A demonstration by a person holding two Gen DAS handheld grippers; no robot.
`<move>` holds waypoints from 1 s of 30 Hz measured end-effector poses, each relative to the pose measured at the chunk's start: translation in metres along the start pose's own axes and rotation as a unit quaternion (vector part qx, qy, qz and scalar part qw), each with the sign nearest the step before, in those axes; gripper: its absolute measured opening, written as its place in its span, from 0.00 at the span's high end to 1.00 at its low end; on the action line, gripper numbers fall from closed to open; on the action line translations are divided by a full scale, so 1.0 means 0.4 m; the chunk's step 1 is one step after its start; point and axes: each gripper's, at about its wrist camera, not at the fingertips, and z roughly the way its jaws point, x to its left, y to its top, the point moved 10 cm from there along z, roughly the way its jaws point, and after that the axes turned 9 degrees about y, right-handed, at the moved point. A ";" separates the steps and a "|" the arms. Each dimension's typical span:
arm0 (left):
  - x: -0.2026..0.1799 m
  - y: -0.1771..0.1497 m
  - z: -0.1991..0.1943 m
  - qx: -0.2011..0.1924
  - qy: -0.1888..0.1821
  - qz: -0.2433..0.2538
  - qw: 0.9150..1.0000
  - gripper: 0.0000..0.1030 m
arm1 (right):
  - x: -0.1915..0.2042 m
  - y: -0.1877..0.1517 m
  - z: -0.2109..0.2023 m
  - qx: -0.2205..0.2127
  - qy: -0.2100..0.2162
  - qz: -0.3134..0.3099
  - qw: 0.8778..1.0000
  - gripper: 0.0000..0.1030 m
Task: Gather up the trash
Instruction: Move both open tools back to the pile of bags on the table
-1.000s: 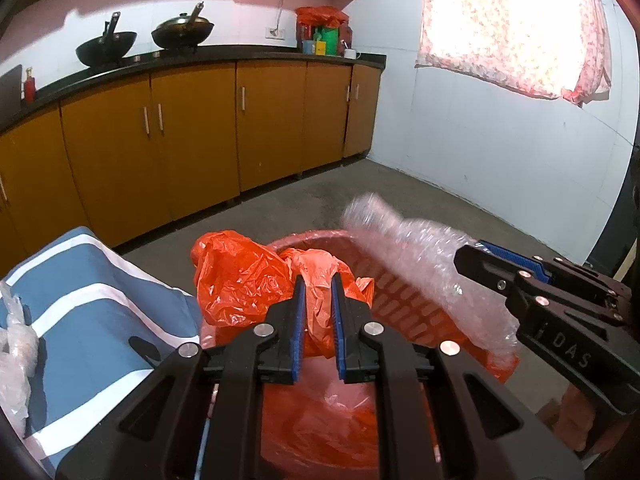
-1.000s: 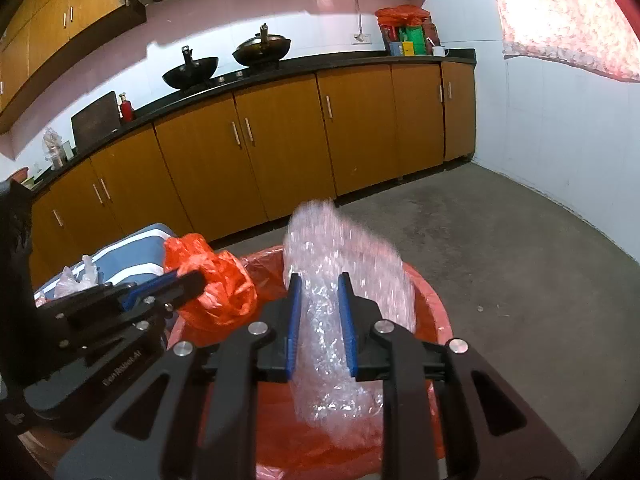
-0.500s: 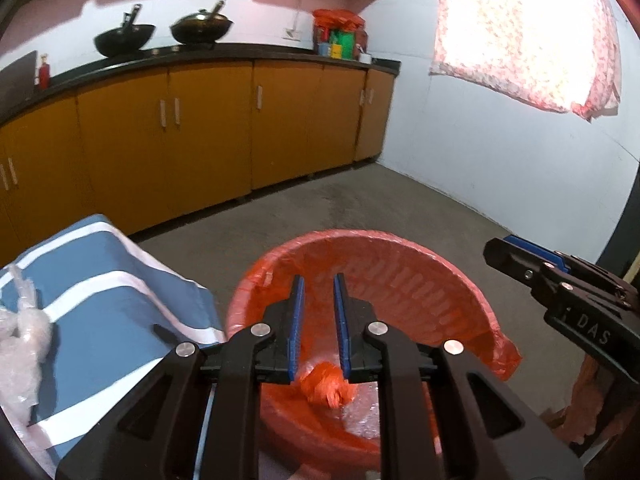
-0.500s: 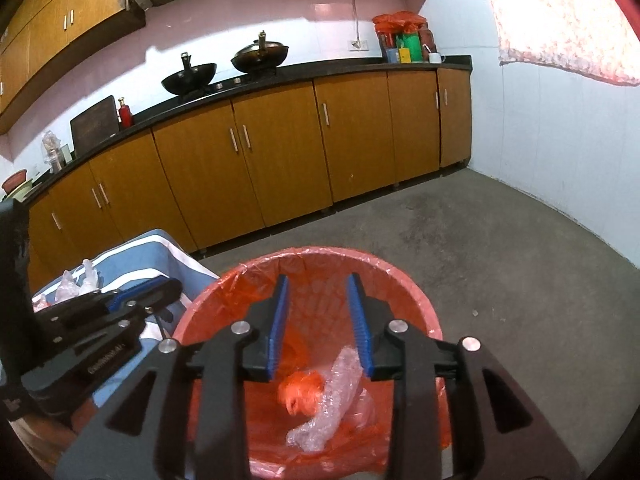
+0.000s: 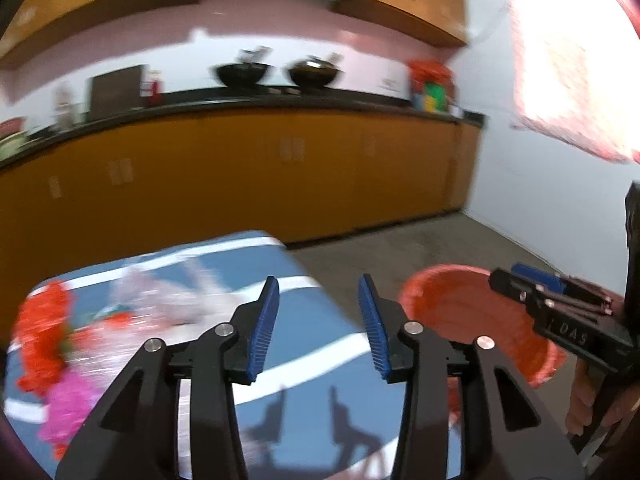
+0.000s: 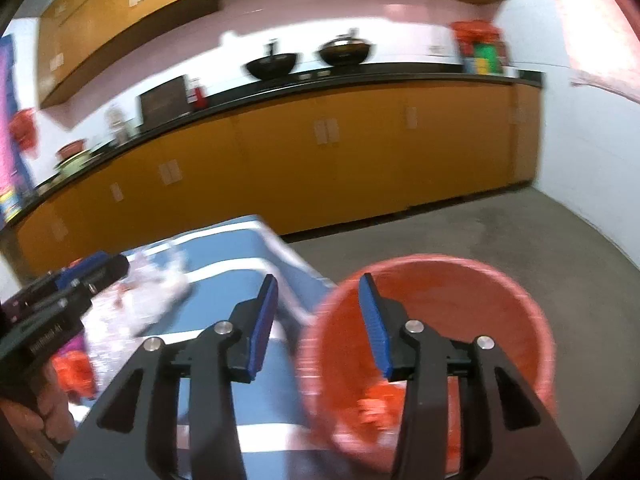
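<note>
Both jaws opening, empty: left gripper faces trash on the worktop; right gripper alone sees inside the bin.

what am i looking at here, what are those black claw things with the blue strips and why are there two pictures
No robot here: a person carries a hand-held gripper in each hand, each with a wide-angle camera looking forward along its two fingers. So each picture is one gripper's own view.

In the left wrist view, the left gripper fills the foreground; the blue strips are its grip pads. The right gripper pokes in from the side. The right wrist view shows the same the other way round: right gripper in front, left gripper at the edge.

Both grippers are opening, with nothing between the fingers.

Below them is a table with a blue striped cloth. On it lies leftover trash: clear, red and pink plastic, blurred. Beside the table stands a red bin with some trash already inside. Behind is a kitchen counter.
</note>
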 end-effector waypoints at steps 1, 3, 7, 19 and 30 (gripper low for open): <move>0.046 -0.003 -0.015 -0.004 0.018 -0.010 1.000 0.55 | 0.030 -0.002 0.009 0.003 0.010 -0.005 1.000 0.56; 0.144 -0.016 -0.043 -0.009 0.060 -0.028 0.998 0.50 | 0.119 -0.011 0.042 0.014 0.043 -0.018 0.999 0.53; 0.322 -0.069 -0.078 0.002 0.138 -0.061 0.989 0.48 | 0.287 -0.042 0.099 0.036 0.100 -0.039 0.994 0.51; 0.596 -0.186 -0.113 0.042 0.246 -0.113 0.962 0.46 | 0.595 -0.163 0.240 0.110 0.166 -0.095 0.975 0.49; 0.674 -0.200 -0.075 0.051 0.245 -0.106 0.962 0.40 | 0.601 -0.217 0.270 0.145 0.160 -0.111 0.970 0.89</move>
